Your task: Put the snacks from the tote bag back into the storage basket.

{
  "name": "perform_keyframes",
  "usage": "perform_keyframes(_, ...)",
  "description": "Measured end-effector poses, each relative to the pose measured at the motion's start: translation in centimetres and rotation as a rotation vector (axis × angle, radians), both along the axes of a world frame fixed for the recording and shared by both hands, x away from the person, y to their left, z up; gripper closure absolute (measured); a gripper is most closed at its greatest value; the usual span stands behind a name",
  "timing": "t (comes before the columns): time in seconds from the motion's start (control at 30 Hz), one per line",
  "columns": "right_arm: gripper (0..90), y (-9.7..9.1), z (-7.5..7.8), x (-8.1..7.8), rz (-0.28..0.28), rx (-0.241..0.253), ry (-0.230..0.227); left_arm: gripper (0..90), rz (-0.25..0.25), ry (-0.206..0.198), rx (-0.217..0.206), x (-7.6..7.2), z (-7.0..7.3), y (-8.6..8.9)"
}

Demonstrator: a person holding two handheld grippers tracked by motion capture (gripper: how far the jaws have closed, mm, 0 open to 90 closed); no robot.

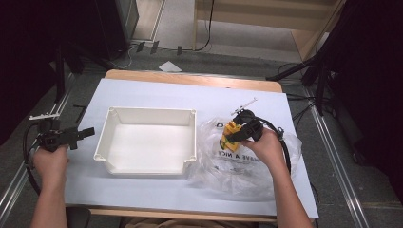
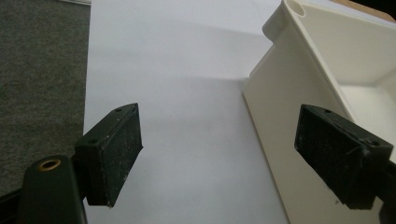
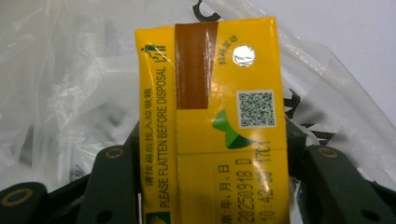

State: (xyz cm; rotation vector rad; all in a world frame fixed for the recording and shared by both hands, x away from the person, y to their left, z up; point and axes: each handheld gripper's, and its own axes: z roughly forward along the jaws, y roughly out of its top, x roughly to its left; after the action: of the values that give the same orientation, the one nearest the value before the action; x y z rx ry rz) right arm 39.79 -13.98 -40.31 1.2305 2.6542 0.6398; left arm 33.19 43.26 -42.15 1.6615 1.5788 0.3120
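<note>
Left gripper [image 1: 85, 133]: jaws spread wide, nothing between, white paper sheet [image 2: 187, 93] beneath; white bin [image 1: 147, 142] wall just beyond one jaw. Right gripper [image 3: 215, 186]: jaws clamped on yellow carton [image 3: 219, 116], one each side, clear plastic bag [image 1: 237, 166] behind and around.

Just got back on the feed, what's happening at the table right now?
The person's right tool is shut on a yellow drink carton, holding it over the clear plastic bag on the white table cover. The left tool is open and holds nothing, waiting at the left wall of the white plastic bin. In the high view, nothing is in the bin yet.
</note>
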Motion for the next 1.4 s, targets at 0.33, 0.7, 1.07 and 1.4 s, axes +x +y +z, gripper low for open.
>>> perform_keyframes(0.33,50.8,0.1,0.1,0.0,0.014,-0.018,-0.005,15.9,-0.001,0.001,0.001,0.0,0.0,-0.1)
perform_keyframes(0.7,51.3,0.1,0.5,0.1,0.034,-0.022,-0.017,15.9,-0.003,-0.001,0.0,-0.2,0.0,0.1)
perform_keyframes(1.07,51.5,-1.1,2.4,-0.3,0.019,0.009,-0.054,15.9,-0.002,0.002,-0.006,-0.2,-0.1,0.1)
perform_keyframes(1.4,51.7,-1.3,3.7,-0.9,0.049,0.019,-0.074,15.9,-0.003,0.001,-0.007,-0.2,-0.1,0.1)
